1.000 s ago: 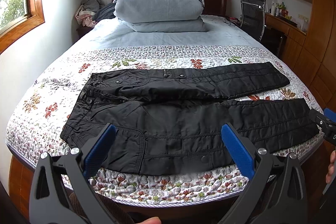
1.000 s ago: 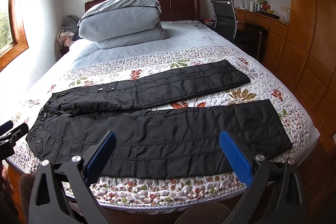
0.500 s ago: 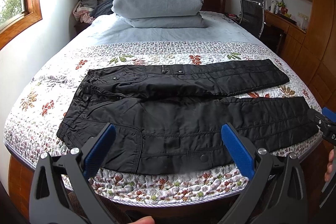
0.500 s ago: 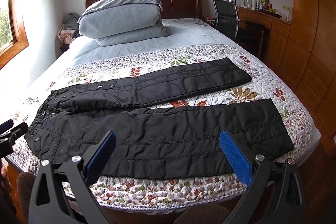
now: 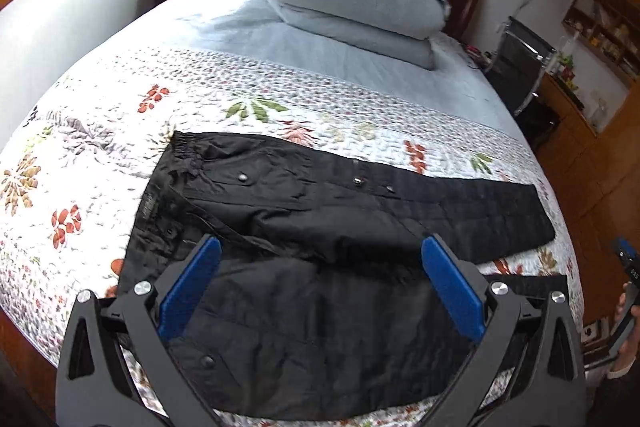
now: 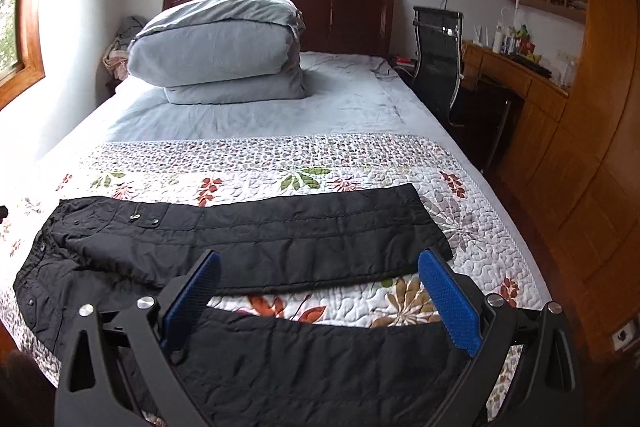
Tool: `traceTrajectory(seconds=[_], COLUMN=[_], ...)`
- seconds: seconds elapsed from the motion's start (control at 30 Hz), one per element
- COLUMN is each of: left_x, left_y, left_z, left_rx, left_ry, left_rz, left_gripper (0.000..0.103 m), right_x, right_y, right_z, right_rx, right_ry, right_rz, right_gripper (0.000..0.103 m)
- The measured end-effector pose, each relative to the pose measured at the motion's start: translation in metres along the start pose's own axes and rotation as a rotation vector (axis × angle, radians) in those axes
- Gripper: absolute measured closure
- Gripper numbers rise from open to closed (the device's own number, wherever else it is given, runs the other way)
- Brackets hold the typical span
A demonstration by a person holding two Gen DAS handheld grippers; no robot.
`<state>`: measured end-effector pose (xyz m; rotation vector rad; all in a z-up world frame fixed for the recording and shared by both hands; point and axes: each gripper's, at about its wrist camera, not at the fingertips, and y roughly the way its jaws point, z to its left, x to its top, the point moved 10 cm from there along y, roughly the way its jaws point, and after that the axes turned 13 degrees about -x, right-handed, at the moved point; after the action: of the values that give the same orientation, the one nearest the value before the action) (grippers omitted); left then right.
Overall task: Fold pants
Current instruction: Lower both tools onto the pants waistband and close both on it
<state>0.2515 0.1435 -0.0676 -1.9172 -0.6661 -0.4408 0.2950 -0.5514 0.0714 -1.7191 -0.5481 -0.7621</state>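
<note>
A bed [image 6: 256,115] with a flowered quilt [image 5: 100,131] fills the room; folded bedding [image 6: 218,47] lies at its far end, a chair [image 6: 438,55] and wooden desk [image 6: 516,75] stand right. Black pants [image 5: 320,211] lie flat along the near edge. The left gripper [image 5: 320,287] and right gripper [image 6: 318,295] hover over them, jaws wide, holding nothing.

Matt black quilted cloth pants [image 5: 320,219] with metal snaps, stitched floral cotton quilt [image 6: 360,163], glossy wooden headboard [image 6: 344,19], soft grey duvet [image 6: 216,47].
</note>
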Motion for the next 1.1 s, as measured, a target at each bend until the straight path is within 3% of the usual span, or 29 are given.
traceTrajectory(seconds=[0.13,0.23,0.33,0.43,0.53,0.63,0.77,0.9,1.03,1.1], left_x=[0.039,0.044,0.041,0.038,0.038,0.034,0.026,0.025,0.026,0.028], left_y=[0.039,0.077,0.106,0.133,0.157,0.171,0.188,0.194,0.196,0.197], left_z=[0.086,0.143,0.192,0.22,0.223,0.228,0.229,0.227,0.228,0.226], left_rx=[0.037,0.029,0.091,0.113,0.035,0.101,0.1,0.11,0.171,0.177], left_ry=[-0.178,-0.34,-0.451,-0.519,-0.6,-0.597,-0.586,-0.569,-0.515,-0.482], left_rz=[0.104,0.227,0.294,0.342,0.351,0.389,0.44,0.466,0.515,0.532], left_gripper=[0.003,0.003,0.003,0.003,0.003,0.003,0.003,0.005,0.026,0.031], right_x=[0.024,0.023,0.014,0.001,-0.009,-0.011,-0.004,-0.002,0.002,0.004], right_y=[0.088,0.158,0.216,0.26,0.296,0.32,0.344,0.37,0.39,0.4], right_z=[-0.023,-0.039,-0.052,-0.061,-0.069,-0.071,-0.076,-0.095,-0.097,-0.095], right_rx=[0.055,0.082,0.071,0.078,0.069,0.099,0.13,0.082,0.089,0.076], right_ry=[0.033,0.052,0.065,0.106,0.128,0.134,0.123,0.102,0.097,0.101], right_rz=[0.161,0.286,0.38,0.446,0.488,0.513,0.531,0.565,0.585,0.585], right_gripper=[0.003,0.003,0.003,0.003,0.003,0.003,0.003,0.003,0.003,0.003])
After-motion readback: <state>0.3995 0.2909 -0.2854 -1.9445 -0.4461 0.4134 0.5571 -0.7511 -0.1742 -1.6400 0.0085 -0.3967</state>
